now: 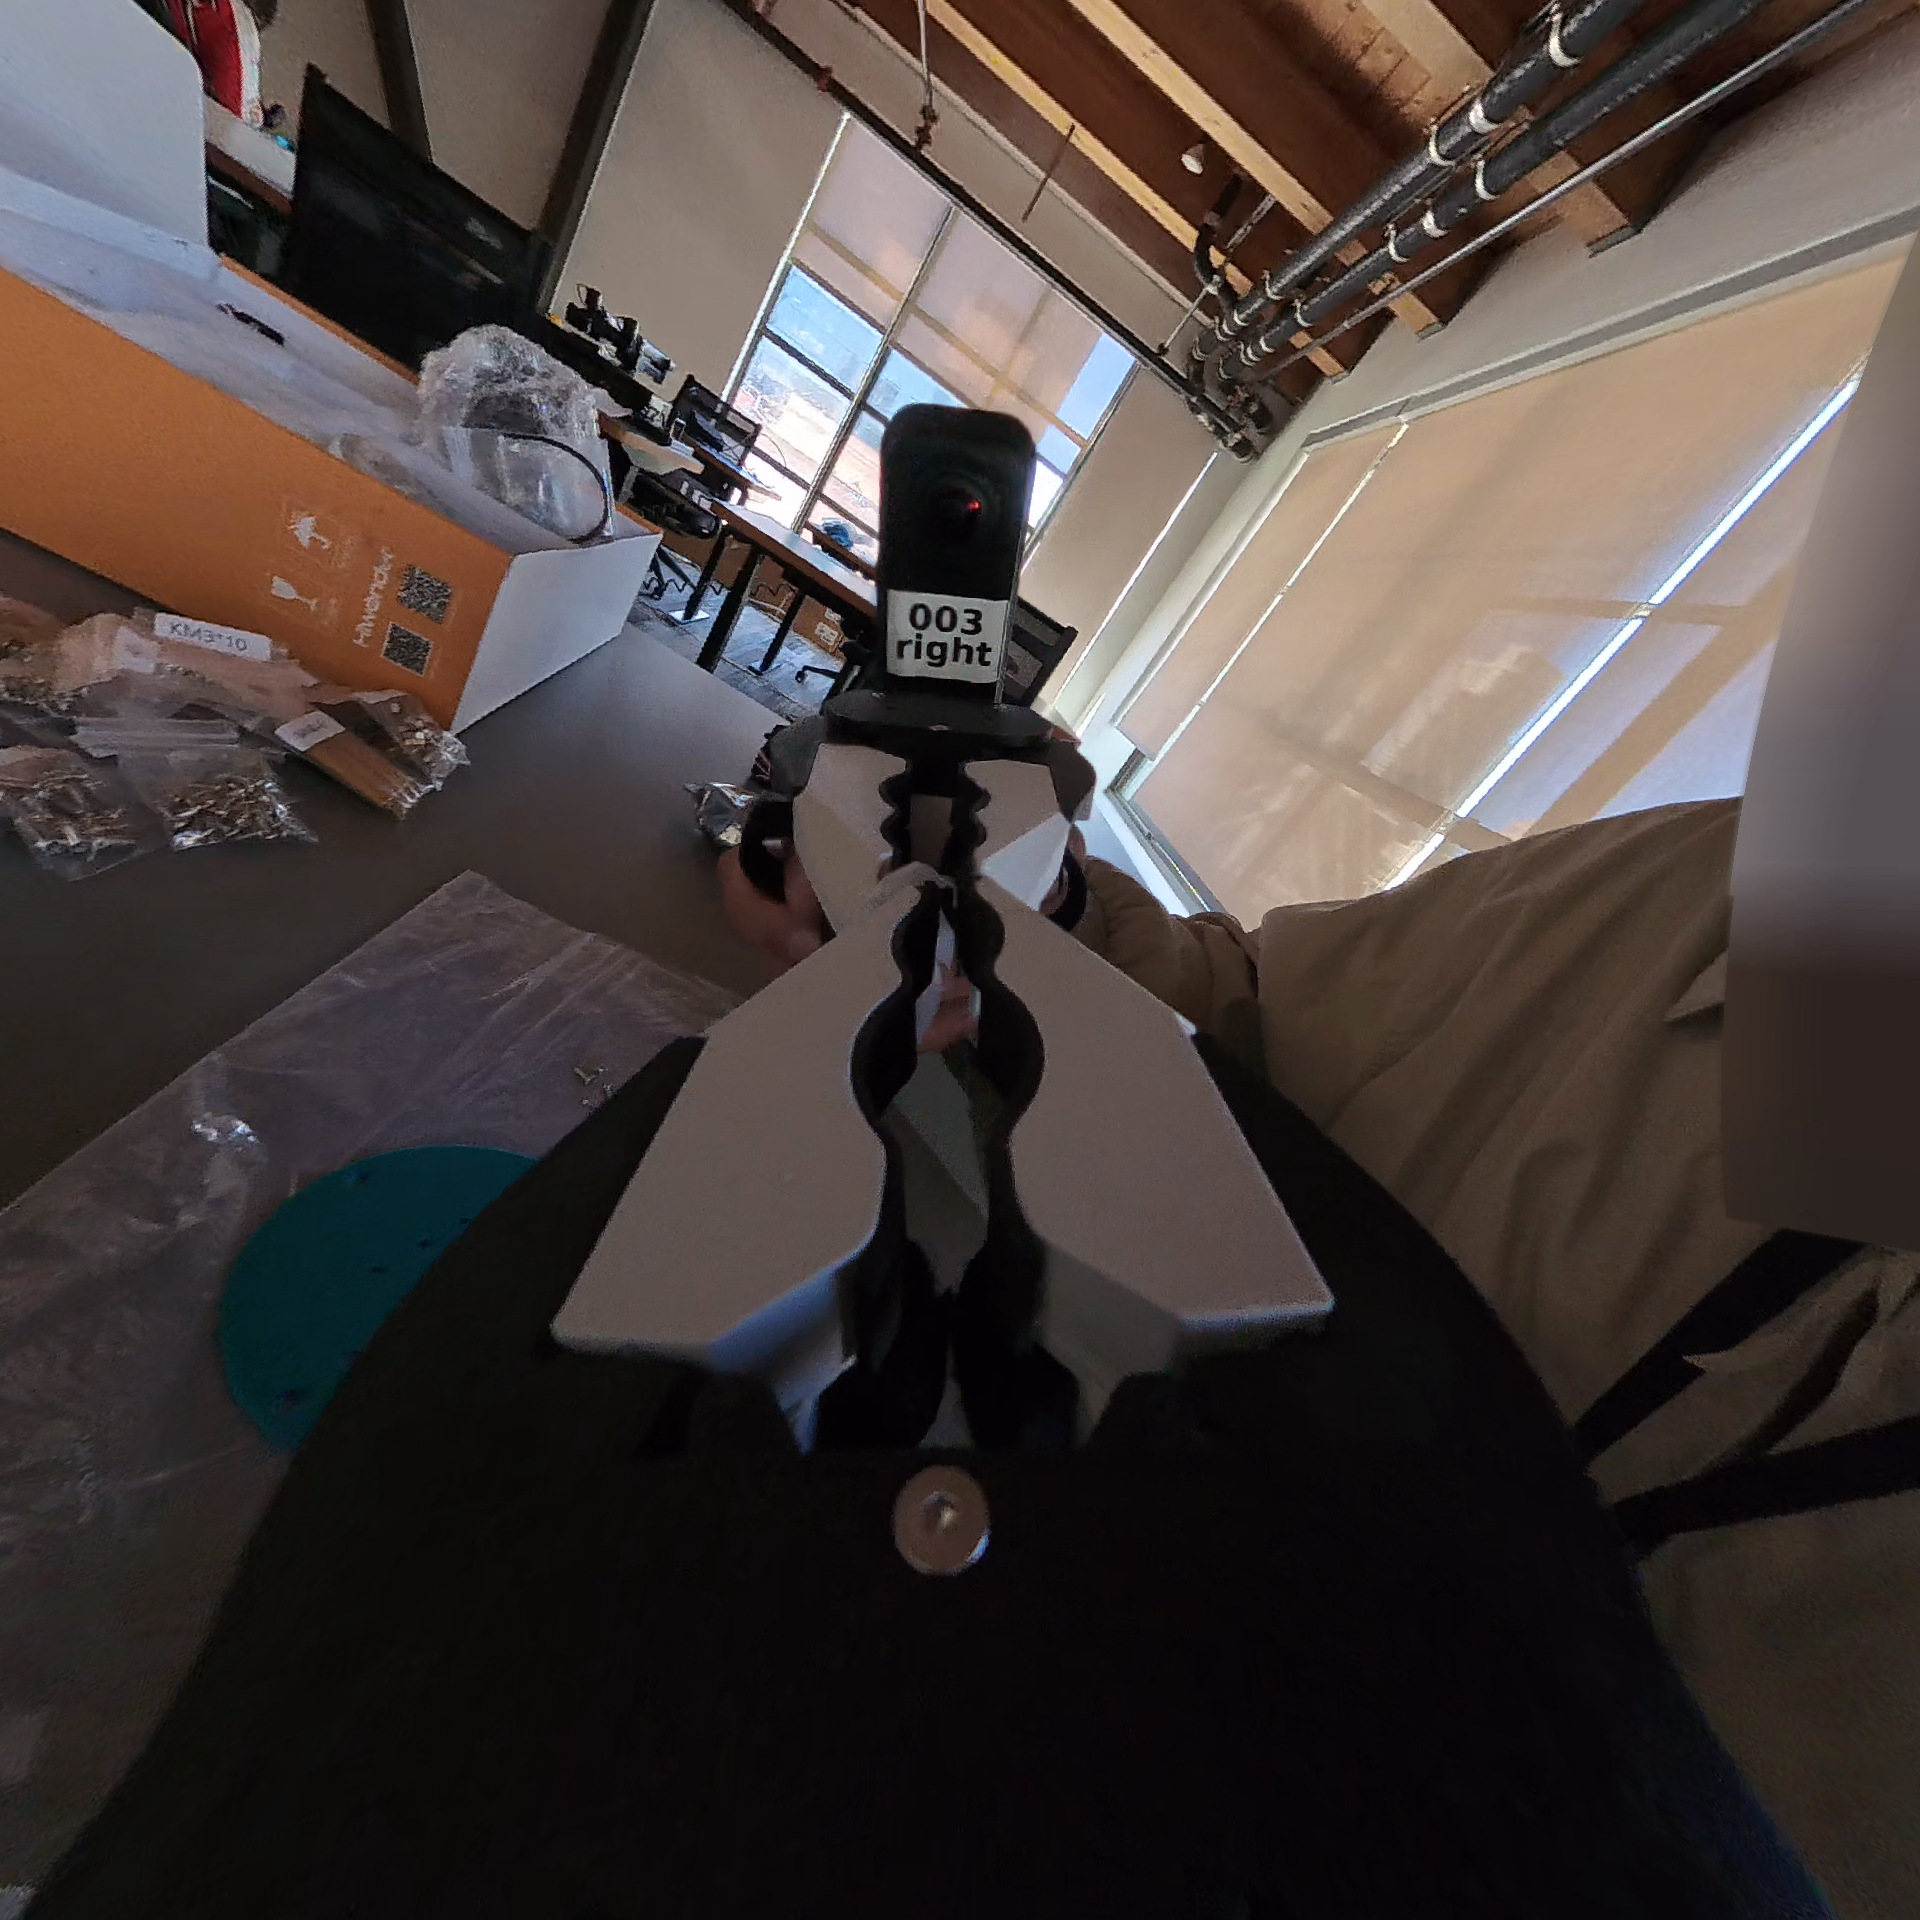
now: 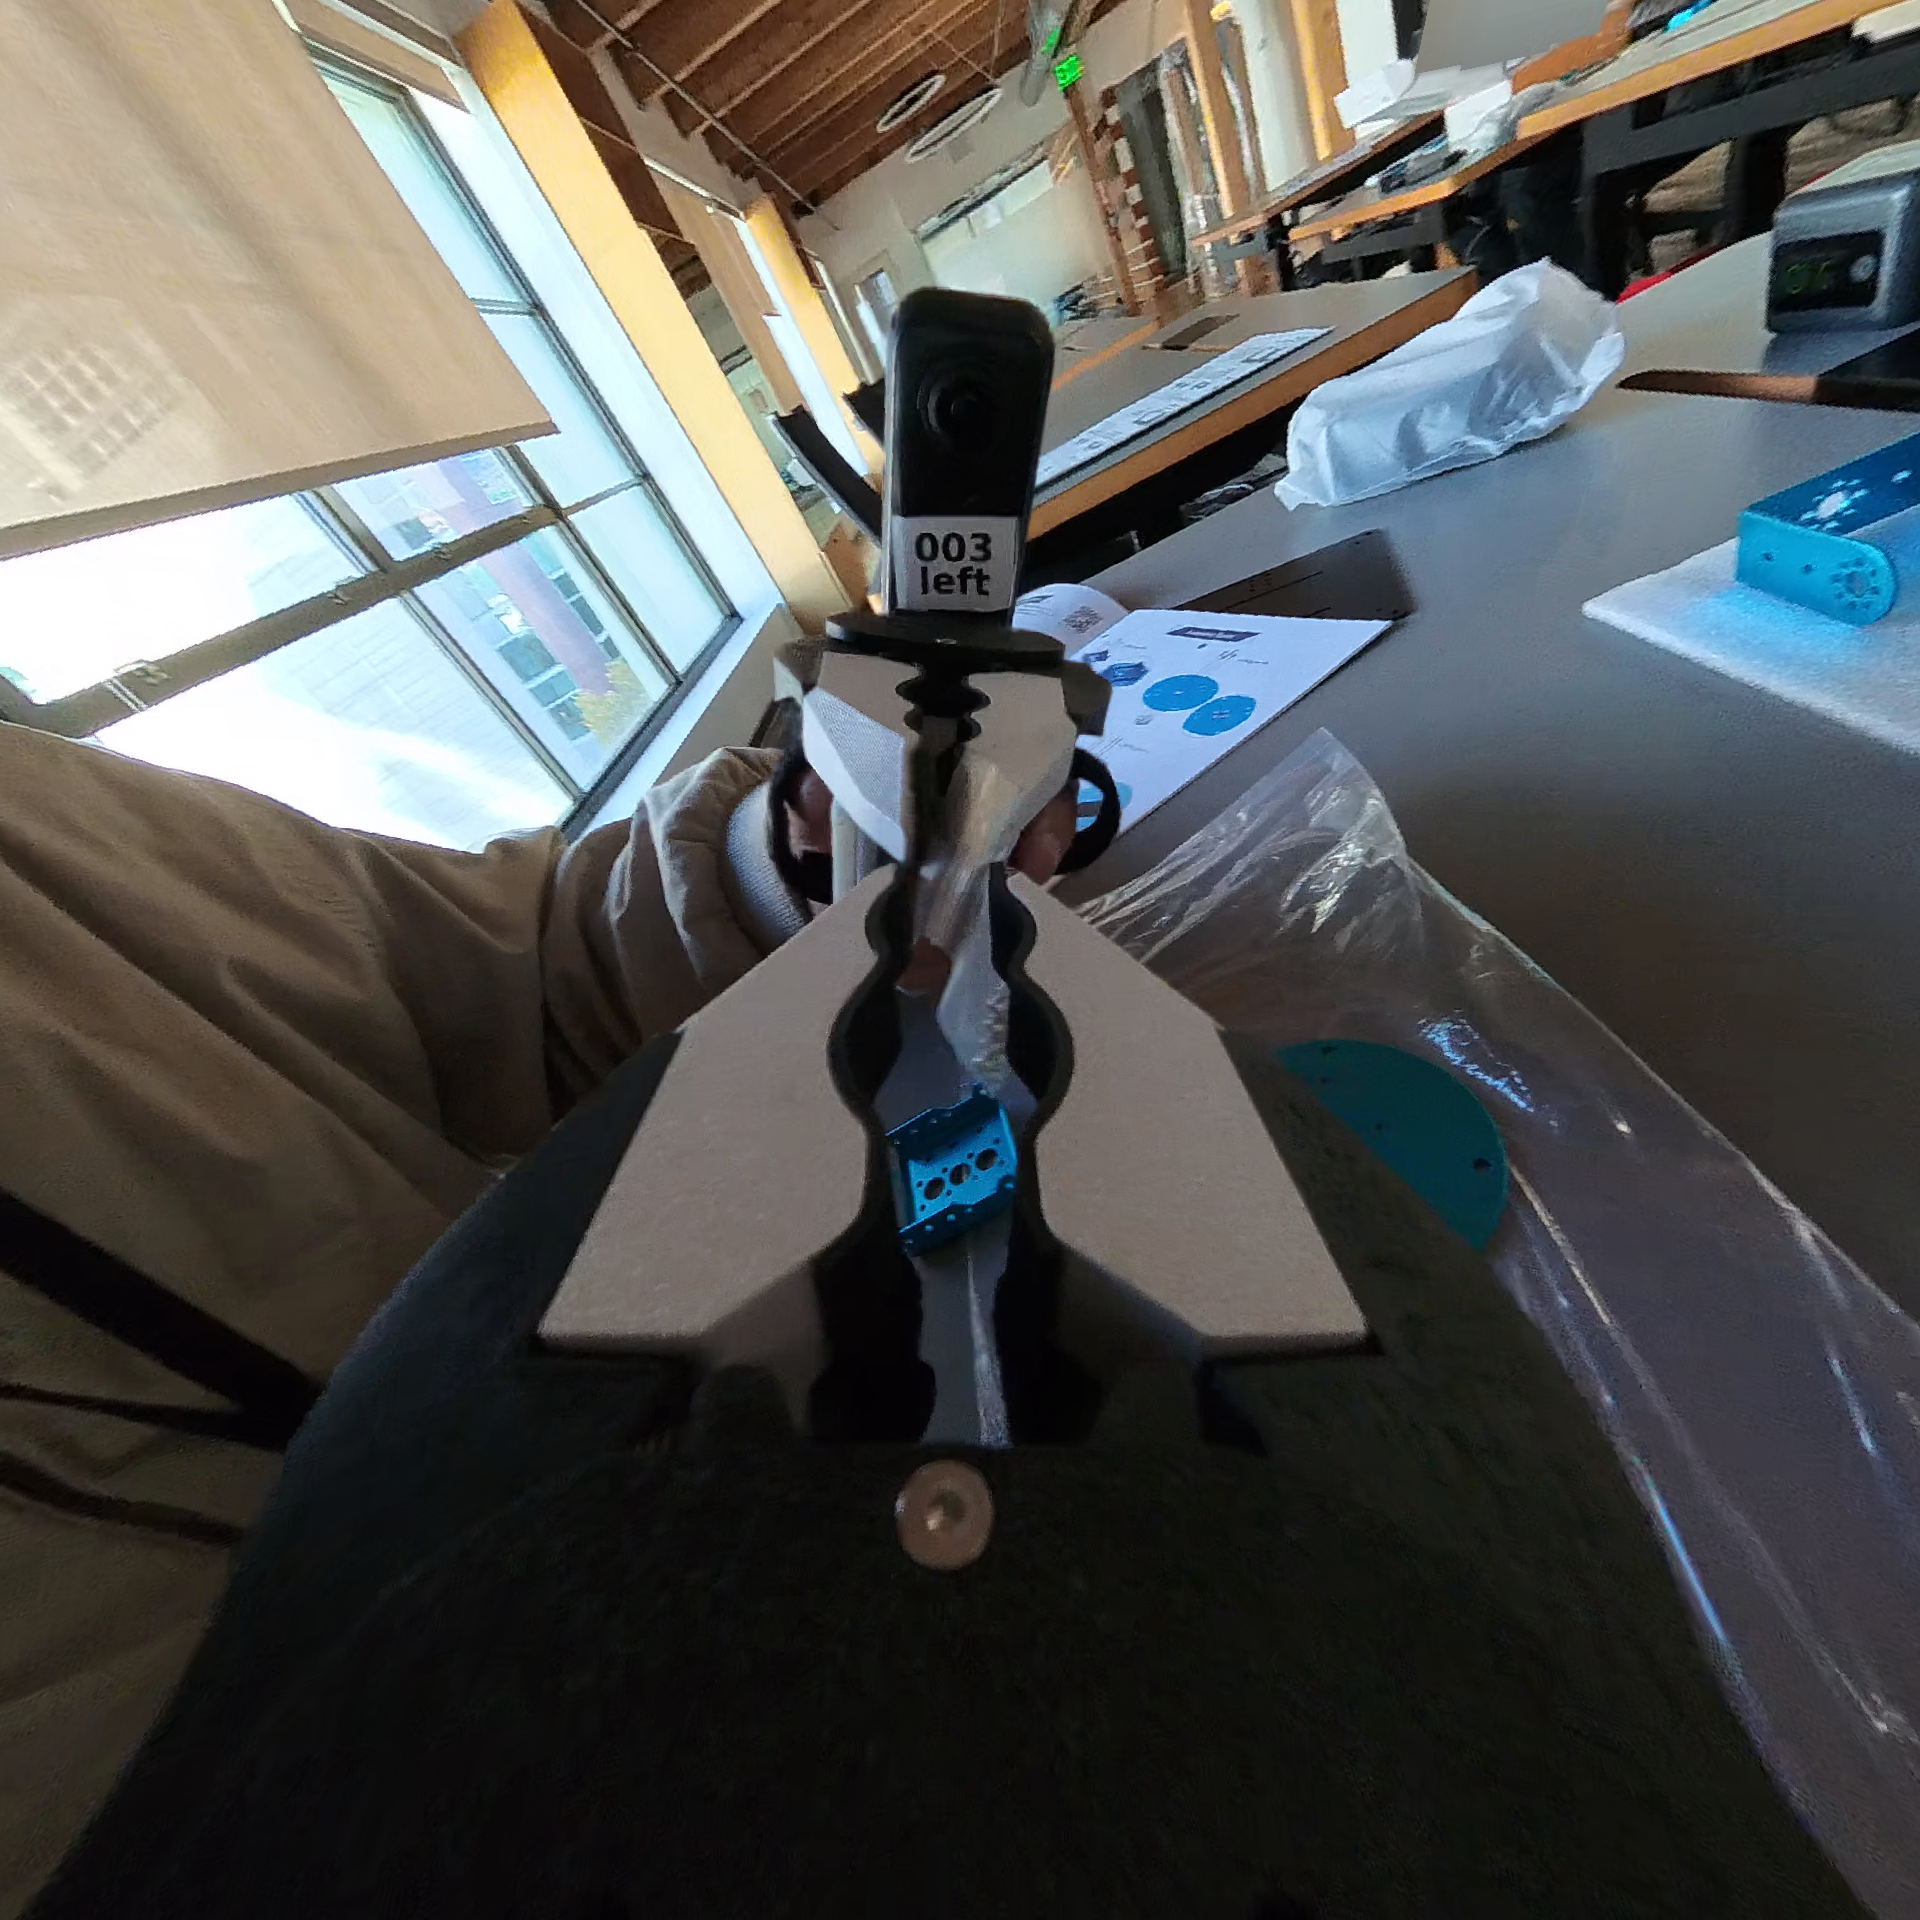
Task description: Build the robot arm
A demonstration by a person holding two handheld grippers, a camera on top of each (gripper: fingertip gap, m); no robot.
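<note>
So both claws are up off the worktop (image 1: 540, 758), nose to nose, with a small clear bag (image 2: 971, 966) strung between them. The left claw (image 1: 940, 914) has its tips pressed together on the top of that bag. In the right wrist view you can see the plastic bunched up right in its pinch. The right claw (image 2: 951, 925) has its tips close together with the bag running down through the gap, but I honestly can't tell whether it's really biting on the plastic or just sitting around it.

Lower down in that same gap sits a blue metal bracket (image 2: 951, 1174) with round holes. It looks like it's inside the bag, though I can't be sure. The bag itself looks unopened as far as I can see.

Underneath the claws a big clear plastic sleeve (image 2: 1558, 1039) lies flat on the worktop, with a teal disc (image 2: 1423, 1143) showing through it. Off to one side there's an orange box (image 1: 208, 499) and a pile of little hardware bags (image 1: 218, 800). On the other side there's a printed instruction sheet (image 2: 1226, 665), a second blue bracket (image 2: 1829, 561) on a white pad, and a wad of white wrapping (image 2: 1455, 405).
</note>
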